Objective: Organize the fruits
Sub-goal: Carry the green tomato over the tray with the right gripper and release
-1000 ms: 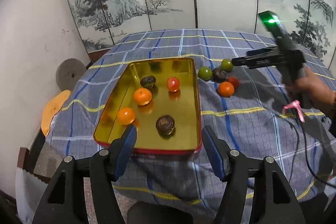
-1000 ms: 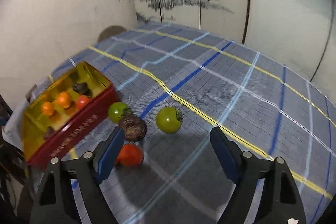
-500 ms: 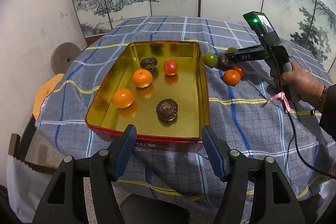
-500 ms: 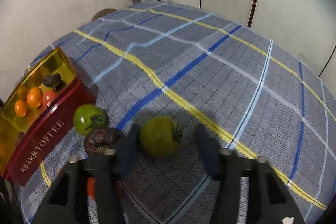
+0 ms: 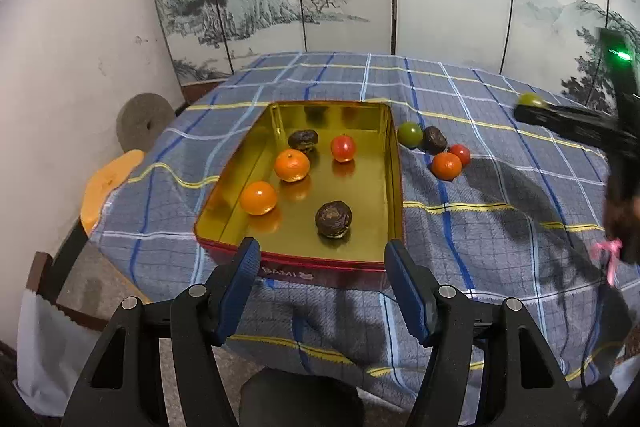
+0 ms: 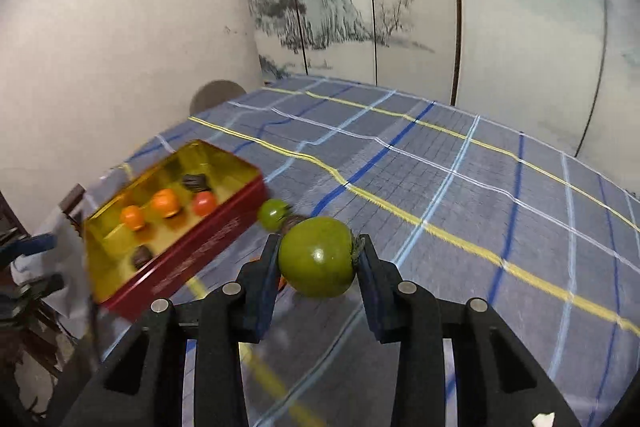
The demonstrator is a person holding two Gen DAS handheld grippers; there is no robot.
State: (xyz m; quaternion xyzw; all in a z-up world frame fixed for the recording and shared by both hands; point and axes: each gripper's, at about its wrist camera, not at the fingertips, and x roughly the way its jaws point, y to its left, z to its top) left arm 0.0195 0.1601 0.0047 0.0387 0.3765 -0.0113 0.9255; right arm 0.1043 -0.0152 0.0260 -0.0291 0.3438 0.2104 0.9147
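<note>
Five fruits already sit in the gold tin (image 5: 394,163): two oranges, a red tomato and two brown wrinkly ones. The right gripper (image 6: 318,259) squeezes a round, shiny green tomato (image 6: 316,261), lifted above the checked cloth (image 6: 440,187). Four fruits wait on the cloth beside the tin, so I think the job is about half done. The left gripper (image 5: 322,281) is wide open, holding nothing, near the tin.

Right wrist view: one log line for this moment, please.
right gripper: shut on green tomato, off the cloth | left gripper: open, at tin near edge | tin: five fruits
</note>
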